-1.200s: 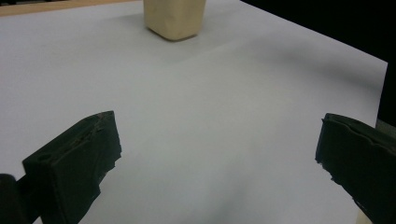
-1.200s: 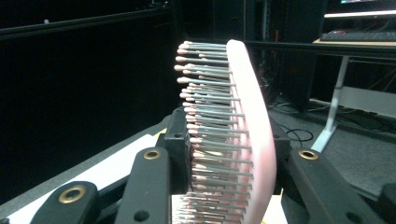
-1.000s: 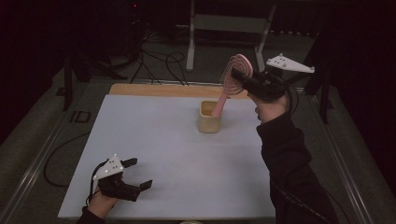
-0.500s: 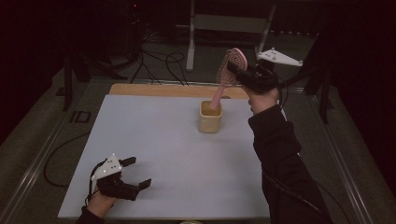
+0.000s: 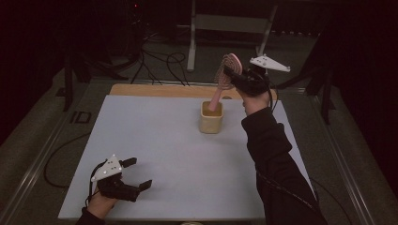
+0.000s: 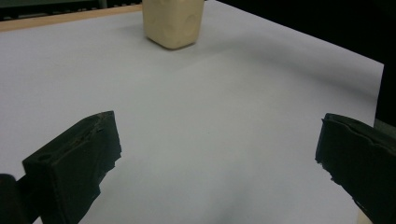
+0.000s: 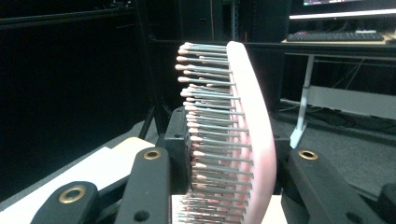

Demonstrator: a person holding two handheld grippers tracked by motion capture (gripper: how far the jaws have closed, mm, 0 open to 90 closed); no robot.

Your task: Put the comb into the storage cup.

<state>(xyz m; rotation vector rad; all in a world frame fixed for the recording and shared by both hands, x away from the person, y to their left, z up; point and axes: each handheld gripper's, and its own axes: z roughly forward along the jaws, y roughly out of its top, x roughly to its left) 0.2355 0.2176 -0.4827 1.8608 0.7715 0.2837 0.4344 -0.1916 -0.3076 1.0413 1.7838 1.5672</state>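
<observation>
A pink hairbrush (image 5: 228, 69) stands tilted with its handle down inside a cream cup (image 5: 210, 118) at the back of the white table. My right gripper (image 5: 233, 75) is shut on the brush head, above the cup. From the right gripper view the brush head (image 7: 233, 135) sits between the jaws, bristles to the left. At the near left corner my left gripper (image 5: 137, 173) rests low with open jaws and nothing between them. In the left gripper view the cup (image 6: 173, 21) stands far ahead beyond the black pads (image 6: 77, 163).
The white table top (image 5: 155, 140) has a wooden strip (image 5: 159, 90) along its far edge. Cables (image 5: 159, 61) and a metal stand (image 5: 225, 28) lie on the dark floor behind. A sleeve (image 5: 272, 154) reaches over the right side.
My right gripper has carried the brush to the left and downward, so the handle now goes deeper into the cup. The left gripper has stayed where it was.
</observation>
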